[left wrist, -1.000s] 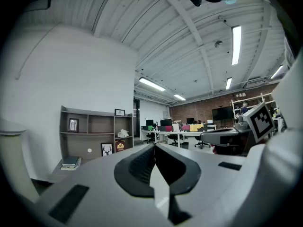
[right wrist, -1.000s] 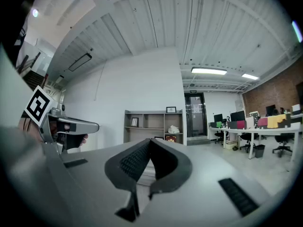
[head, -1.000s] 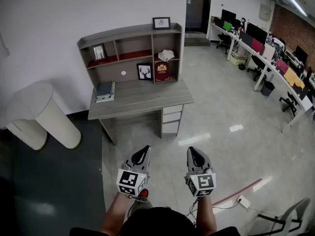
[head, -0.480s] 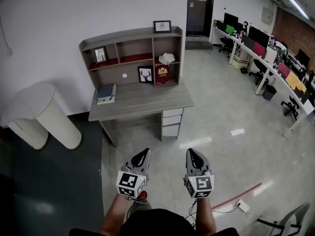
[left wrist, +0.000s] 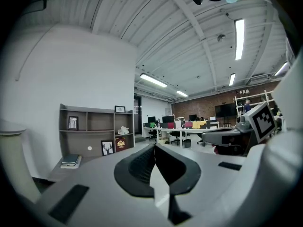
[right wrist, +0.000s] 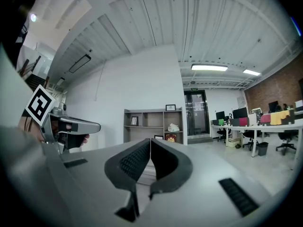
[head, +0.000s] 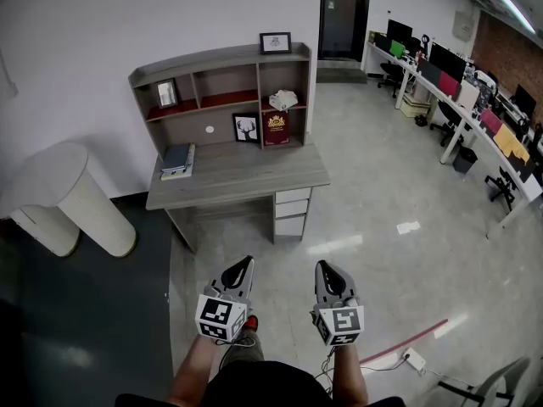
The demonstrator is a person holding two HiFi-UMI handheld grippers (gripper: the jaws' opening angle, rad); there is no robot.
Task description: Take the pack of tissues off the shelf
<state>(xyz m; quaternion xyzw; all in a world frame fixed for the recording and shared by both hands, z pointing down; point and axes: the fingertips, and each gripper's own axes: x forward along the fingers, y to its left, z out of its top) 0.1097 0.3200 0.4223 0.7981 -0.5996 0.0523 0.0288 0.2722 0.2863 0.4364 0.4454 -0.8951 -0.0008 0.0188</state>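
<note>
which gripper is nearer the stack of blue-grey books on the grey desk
Left. The left gripper is over the floor, well short of the stack of blue-grey books and slightly right of it; the right gripper sits further right.

White tissues (head: pixel 284 99), grey shelf (head: pixel 222 57)

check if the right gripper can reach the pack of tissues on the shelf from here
Probably not yet: the right gripper hangs shut, far short of the desk, with floor between. Nothing blocks the pack of tissues.
</note>
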